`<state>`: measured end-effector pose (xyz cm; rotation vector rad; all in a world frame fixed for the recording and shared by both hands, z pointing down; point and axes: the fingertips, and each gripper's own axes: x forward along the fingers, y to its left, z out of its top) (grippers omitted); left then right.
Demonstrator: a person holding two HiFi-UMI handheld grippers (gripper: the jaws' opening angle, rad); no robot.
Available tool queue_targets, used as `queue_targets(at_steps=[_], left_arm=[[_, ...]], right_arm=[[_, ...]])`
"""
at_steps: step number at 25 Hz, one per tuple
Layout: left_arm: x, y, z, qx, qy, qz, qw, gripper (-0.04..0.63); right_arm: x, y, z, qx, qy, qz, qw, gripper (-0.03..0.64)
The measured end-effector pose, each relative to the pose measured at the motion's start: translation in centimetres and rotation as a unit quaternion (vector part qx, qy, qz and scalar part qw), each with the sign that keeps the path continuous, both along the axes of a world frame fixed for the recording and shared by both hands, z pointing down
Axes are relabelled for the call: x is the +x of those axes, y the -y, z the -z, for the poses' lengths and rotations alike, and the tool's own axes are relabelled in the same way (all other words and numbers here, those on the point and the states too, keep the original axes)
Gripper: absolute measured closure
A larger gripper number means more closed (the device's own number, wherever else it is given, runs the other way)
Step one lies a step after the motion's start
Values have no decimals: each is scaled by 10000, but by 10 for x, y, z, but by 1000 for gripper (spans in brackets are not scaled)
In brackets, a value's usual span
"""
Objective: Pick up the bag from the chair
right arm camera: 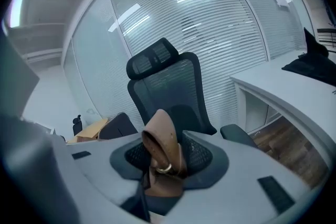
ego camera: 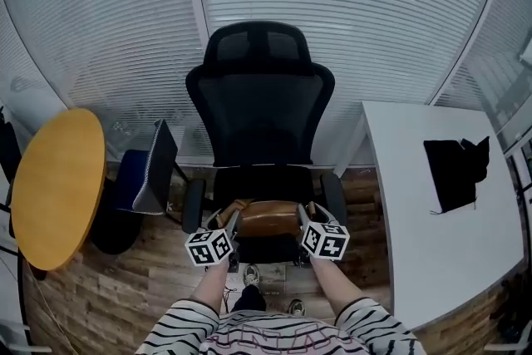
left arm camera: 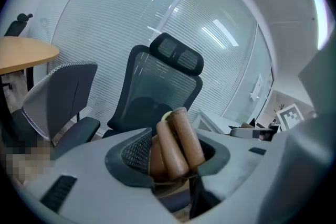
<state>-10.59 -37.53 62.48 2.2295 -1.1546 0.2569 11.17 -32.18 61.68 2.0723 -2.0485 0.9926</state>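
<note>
A brown leather bag (ego camera: 268, 218) hangs between my two grippers, just above the front of the black office chair's (ego camera: 260, 108) seat. My left gripper (ego camera: 224, 222) is shut on the bag's rolled brown handle (left arm camera: 177, 145) at its left end. On the bag's right end my right gripper (ego camera: 304, 218) is shut on a brown strap with a metal ring (right arm camera: 162, 150). The bag's body is hidden below the jaws in both gripper views. Behind the bag, the chair's mesh back (left arm camera: 157, 86) and headrest (right arm camera: 152, 59) stand upright.
A round yellow table (ego camera: 56, 187) and a second dark chair (ego camera: 150, 175) stand to the left. A white desk (ego camera: 432, 212) with a black object (ego camera: 455, 170) on it lies to the right. Glass walls with blinds (ego camera: 349, 4) close off the back. The floor is wood.
</note>
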Motion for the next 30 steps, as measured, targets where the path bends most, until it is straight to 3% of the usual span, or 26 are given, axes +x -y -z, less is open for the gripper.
queue_targets(at_steps=[30], left_arm=[[-16,-119,142,1237,-215,829,9886,402]], right_arm=[[-7,-90,140,1347,-158,797,9876,471]])
